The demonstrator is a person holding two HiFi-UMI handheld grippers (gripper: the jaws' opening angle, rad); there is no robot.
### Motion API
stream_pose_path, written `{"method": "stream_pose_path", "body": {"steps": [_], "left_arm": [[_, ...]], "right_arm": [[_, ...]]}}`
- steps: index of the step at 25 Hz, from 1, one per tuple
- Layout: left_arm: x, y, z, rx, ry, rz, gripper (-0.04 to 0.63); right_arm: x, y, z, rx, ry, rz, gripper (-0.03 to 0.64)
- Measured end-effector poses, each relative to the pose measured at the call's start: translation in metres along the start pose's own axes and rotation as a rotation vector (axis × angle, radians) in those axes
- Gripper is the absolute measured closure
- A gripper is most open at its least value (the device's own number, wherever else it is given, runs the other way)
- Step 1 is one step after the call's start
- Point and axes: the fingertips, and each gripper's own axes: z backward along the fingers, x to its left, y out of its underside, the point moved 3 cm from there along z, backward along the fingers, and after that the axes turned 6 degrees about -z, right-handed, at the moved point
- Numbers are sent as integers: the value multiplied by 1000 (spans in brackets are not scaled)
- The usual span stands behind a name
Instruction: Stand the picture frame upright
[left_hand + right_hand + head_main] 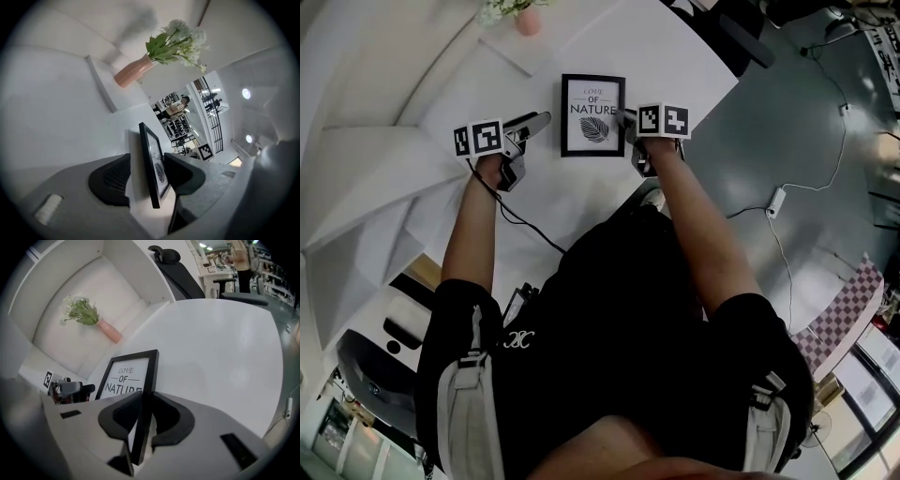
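A black picture frame [592, 114] with a white "LOVE OF NATURE" leaf print lies face up on the white table [675, 56]. My right gripper [628, 117] is at its right edge. In the right gripper view both dark pads press on that thin black edge [142, 427], so the right gripper [143, 413] is shut on it. My left gripper [542, 120] is at the frame's left side. In the left gripper view the frame [152, 164] shows edge-on between the wide jaws, with a white gap to the left pad [112, 180]. The left gripper [147, 173] is open.
A pink vase of white flowers [525, 19] [133, 74] [108, 331] lies at the table's far corner by the white wall panels. A black chair [180, 273] stands beyond the table. The table's right edge drops to a grey floor with a cable [778, 202].
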Motion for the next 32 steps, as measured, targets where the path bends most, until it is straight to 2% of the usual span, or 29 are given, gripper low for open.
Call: {"method": "stream_pose_path", "body": {"steps": [7,11,16,18,20,28,32], "left_arm": [[-4,7,-15,27,25,56,365],[-4,15,-26,40,35,115,367],[-10,30,-45,123,42,107,376],[-12,35,-49,144,46,115,416],[-16,37,-50,151,64,130,508],[-22,39,-44,105,77,149,512],[-32,32,-44,74,83,132,514]], "right_arm": [[-3,0,3,-8,-50,19,543],[-3,-1,3,-9,-75,14,543],[-8,-1,6,-12,-91,-6,543],[-7,0,5,-8,-90,0,543],[-6,0,3,-5,-89,13,543],[-4,1,4,2,-97,24,545],[-8,0,5,-13,-150,-36,545]]}}
